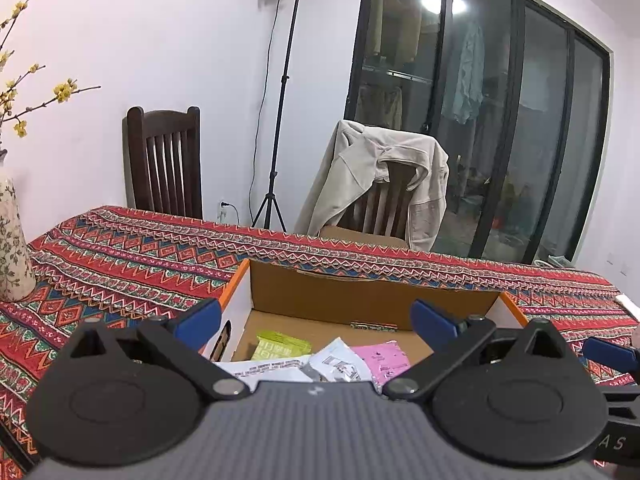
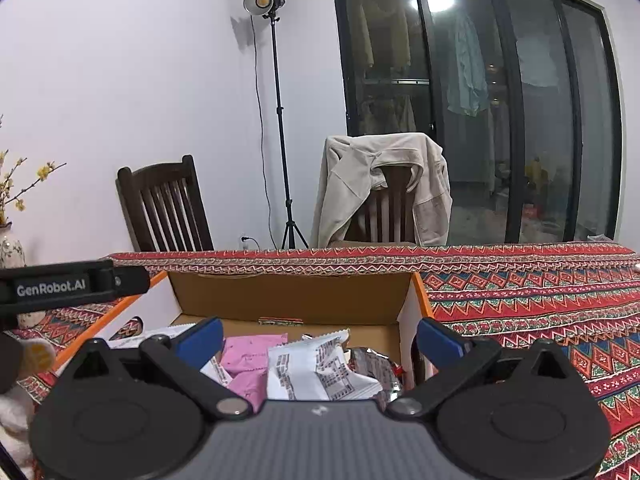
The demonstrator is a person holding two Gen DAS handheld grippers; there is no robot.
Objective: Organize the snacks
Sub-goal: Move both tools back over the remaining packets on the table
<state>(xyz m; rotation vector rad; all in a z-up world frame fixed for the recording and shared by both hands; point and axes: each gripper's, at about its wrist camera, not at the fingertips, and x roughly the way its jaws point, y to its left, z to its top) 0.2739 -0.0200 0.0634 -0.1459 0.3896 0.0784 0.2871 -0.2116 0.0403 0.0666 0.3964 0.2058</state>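
Snack packets sit loose in the open cardboard box [image 1: 360,300] on the patterned tablecloth [image 1: 120,264]. From the left wrist view: a green packet [image 1: 282,345] toward the box's left wall, a white printed packet [image 1: 340,364] in the middle, a pink packet [image 1: 386,360] to its right. Right wrist view shows the same pink packet [image 2: 250,356] and a white printed packet [image 2: 320,368], plus a shiny foil packet [image 2: 376,368] against the right wall. They overlap one another; nothing is lined up.

Left gripper [image 1: 316,318]: jaws spread wide over the box, nothing between them. Right gripper [image 2: 320,336]: also spread wide, empty, hanging over the right half of the box. The two tools sit side by side; the left one's body edges into the right view.

Step in hand, as judged: both tools empty above the box, so this reads as a drop-off point, packets in. No loose snacks show on the cloth in either view, so how much sorting remains cannot be told.

Next move calls for either lifting clear to fetch more, or straightening the pile. Thin crinkly packets lying flat want a low, angled pinch at an edge.

Beyond: two dark wooden chairs, one with a beige jacket [image 2: 384,184], a light stand [image 2: 276,120], glass doors, a vase.
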